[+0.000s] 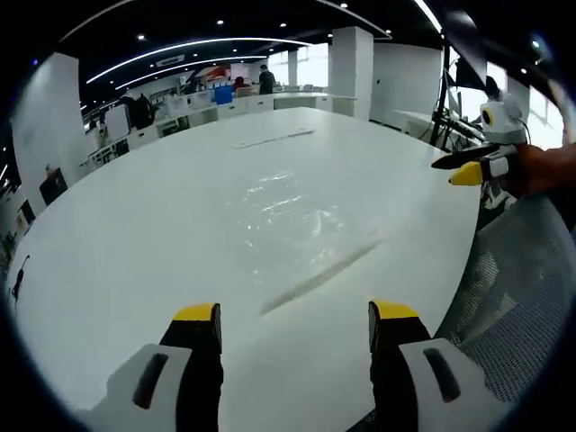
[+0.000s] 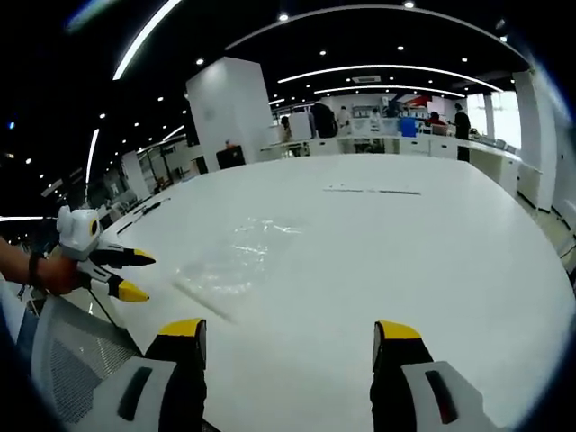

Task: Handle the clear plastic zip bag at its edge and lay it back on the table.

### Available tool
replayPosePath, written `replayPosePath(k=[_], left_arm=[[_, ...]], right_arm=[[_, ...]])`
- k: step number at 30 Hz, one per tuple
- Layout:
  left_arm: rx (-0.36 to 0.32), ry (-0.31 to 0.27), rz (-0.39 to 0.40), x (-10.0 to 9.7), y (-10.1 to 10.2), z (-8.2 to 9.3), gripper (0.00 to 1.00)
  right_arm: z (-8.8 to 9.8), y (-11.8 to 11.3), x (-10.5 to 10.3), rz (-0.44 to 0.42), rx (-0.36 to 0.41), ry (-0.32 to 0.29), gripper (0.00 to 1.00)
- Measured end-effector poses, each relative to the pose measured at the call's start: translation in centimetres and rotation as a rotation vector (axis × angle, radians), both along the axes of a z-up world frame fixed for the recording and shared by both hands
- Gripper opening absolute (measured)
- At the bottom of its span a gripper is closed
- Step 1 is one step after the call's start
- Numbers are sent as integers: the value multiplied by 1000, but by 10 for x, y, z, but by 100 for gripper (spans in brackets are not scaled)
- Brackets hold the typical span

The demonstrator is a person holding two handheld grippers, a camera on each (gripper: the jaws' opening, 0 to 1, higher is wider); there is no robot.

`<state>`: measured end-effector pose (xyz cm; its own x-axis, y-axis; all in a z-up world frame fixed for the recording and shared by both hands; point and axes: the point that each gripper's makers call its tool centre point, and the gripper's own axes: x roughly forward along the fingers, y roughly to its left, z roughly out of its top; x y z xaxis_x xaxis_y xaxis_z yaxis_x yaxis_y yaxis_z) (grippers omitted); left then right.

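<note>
The clear plastic zip bag [image 1: 279, 220] lies flat on the white table [image 1: 135, 234], its zip edge a dark line nearest my jaws. My left gripper [image 1: 295, 315] hovers open just short of that edge, nothing between its yellow-tipped jaws. My right gripper [image 1: 445, 172] comes in from the right, held off the table's edge by a hand. In the right gripper view the bag [image 2: 236, 256] glints left of centre on the table [image 2: 405, 261]. The right gripper [image 2: 290, 331] stands open and holds nothing, while the left gripper [image 2: 148, 277] hangs open beside the bag's near edge.
A grey mesh chair [image 1: 517, 270] stands against the table's edge, also seen low on the left [image 2: 67, 360]. A thin pale strip [image 1: 274, 138] lies far across the table [image 2: 373, 190]. Desks, a white pillar [image 2: 229, 112] and people fill the background.
</note>
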<state>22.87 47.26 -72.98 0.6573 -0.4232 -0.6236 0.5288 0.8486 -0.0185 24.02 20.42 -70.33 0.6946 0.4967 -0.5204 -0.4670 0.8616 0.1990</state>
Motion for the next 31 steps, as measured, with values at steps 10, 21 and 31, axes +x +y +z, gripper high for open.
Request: replayPosePath(k=[10, 21, 31], left_arm=[[35, 12, -5, -3, 1, -1, 64], [42, 12, 20, -4, 4, -2, 64], [43, 16, 35, -8, 2, 4, 63]], right_arm=[[6, 1, -1, -1, 13, -25, 75], [4, 9, -6, 50, 2, -24, 74], [2, 12, -8, 63, 14, -13, 74]])
